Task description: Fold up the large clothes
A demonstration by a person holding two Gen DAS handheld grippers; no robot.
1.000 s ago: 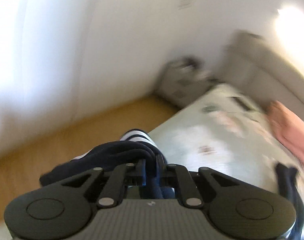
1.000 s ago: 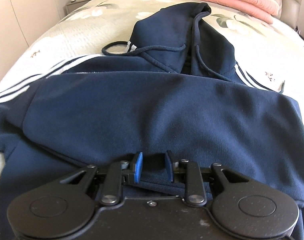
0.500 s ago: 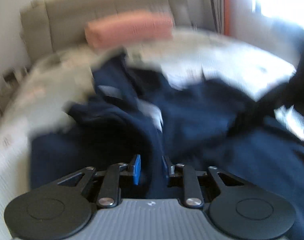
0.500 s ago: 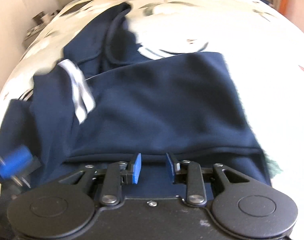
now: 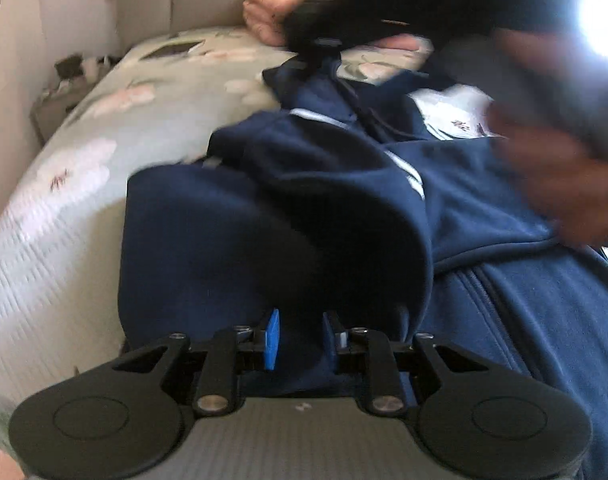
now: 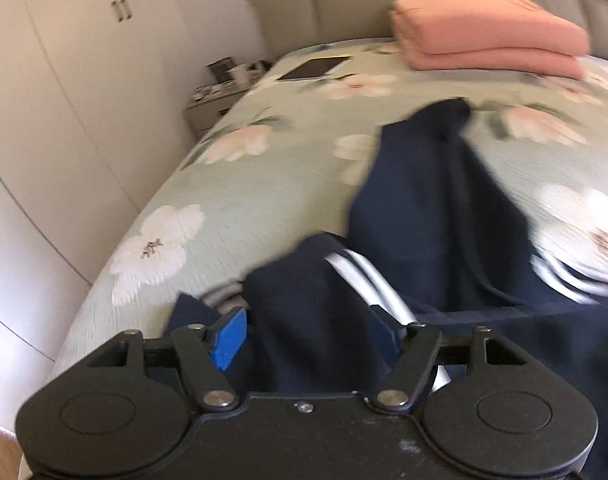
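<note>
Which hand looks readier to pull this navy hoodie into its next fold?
Left, probably. The left gripper has its jaws close around a draped fold of the hoodie; the right gripper has jaws wide apart, cloth loose between.

— What's the garment?
— A navy hoodie [image 5: 288, 216] with white stripes [image 6: 367, 280] along the sleeve, lying rumpled on the bed.
— How does it lie?
— In the left wrist view a folded-over sleeve bulges at the centre, with the zipper [image 5: 491, 312] running toward 4 o'clock. In the right wrist view the hood [image 6: 431, 184] stretches away toward 1 o'clock.
</note>
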